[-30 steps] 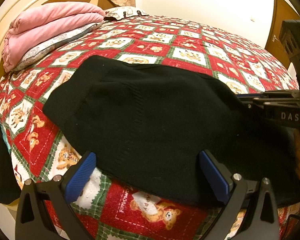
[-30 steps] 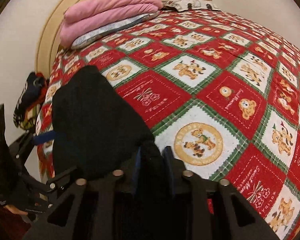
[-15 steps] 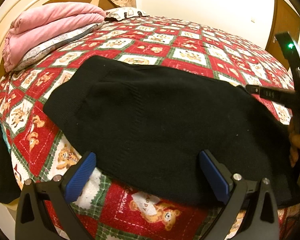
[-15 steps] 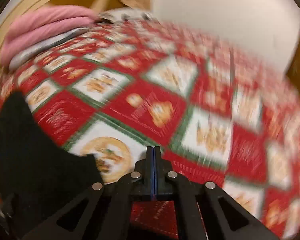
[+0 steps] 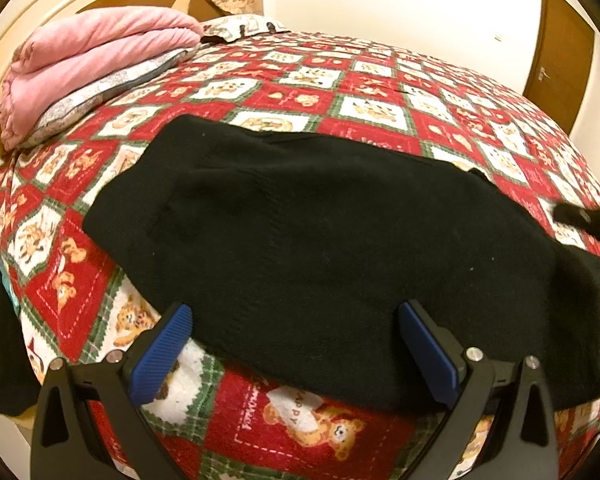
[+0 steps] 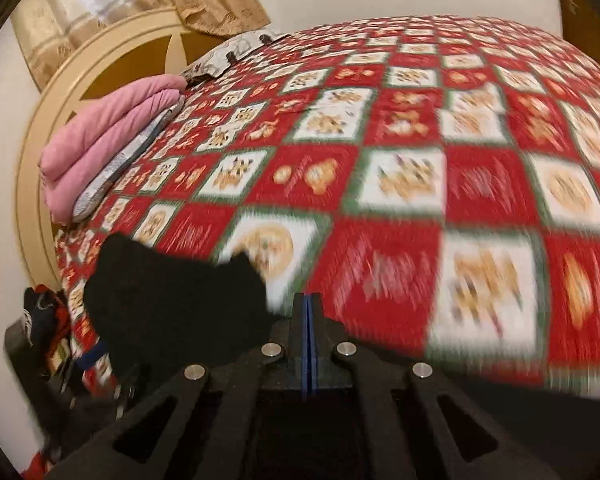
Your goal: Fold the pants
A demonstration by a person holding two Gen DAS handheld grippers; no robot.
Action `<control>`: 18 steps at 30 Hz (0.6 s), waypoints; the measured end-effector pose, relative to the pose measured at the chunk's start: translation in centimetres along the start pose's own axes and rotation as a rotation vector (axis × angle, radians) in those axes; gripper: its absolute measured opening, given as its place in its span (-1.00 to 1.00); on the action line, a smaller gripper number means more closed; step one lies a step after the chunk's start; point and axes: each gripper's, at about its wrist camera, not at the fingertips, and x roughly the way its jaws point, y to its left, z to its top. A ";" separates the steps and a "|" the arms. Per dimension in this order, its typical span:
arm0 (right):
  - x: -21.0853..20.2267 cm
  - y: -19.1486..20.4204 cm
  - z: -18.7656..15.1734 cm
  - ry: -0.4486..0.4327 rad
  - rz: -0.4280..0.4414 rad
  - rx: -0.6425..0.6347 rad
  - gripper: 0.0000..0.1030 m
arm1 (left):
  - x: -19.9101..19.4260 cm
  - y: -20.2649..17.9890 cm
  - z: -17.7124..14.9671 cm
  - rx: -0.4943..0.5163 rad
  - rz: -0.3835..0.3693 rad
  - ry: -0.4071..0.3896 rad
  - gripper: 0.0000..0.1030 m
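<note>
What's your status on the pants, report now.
Left hand-held gripper open, straddling black pants near edge. Right hand-held gripper shut, empty, beside pants. Pants flat on quilt. Nothing in the way.

My right view is smeared: the quilt (image 6: 420,200) prints blur; the pants (image 5: 596,320) run off my left view's edge.

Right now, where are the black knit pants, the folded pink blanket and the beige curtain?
black knit pants (image 5: 320,232): left wrist view, middle of the flat cloth.
folded pink blanket (image 5: 88,60): left wrist view, top fold by the headboard.
beige curtain (image 6: 112,8): right wrist view, hanging cloth above the headboard.
</note>
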 end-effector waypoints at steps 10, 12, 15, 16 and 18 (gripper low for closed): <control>-20.3 -15.6 -11.4 -0.389 0.133 0.541 -0.38 | -5.3 -4.7 3.4 0.156 -0.015 -0.159 1.00; -23.8 -19.1 -14.1 -0.507 0.107 0.666 0.82 | -5.6 -6.9 3.4 0.171 -0.085 -0.140 1.00; -28.2 -23.6 -18.2 -0.628 0.071 0.807 0.98 | -5.9 -10.9 3.0 0.233 -0.153 -0.111 1.00; -29.4 -24.5 -18.9 -0.650 0.104 0.804 0.98 | -6.2 -12.5 2.5 0.264 -0.177 -0.113 1.00; -32.3 -25.1 -19.7 -0.686 -0.005 0.785 0.98 | -6.7 -15.1 1.9 0.320 -0.206 -0.110 1.00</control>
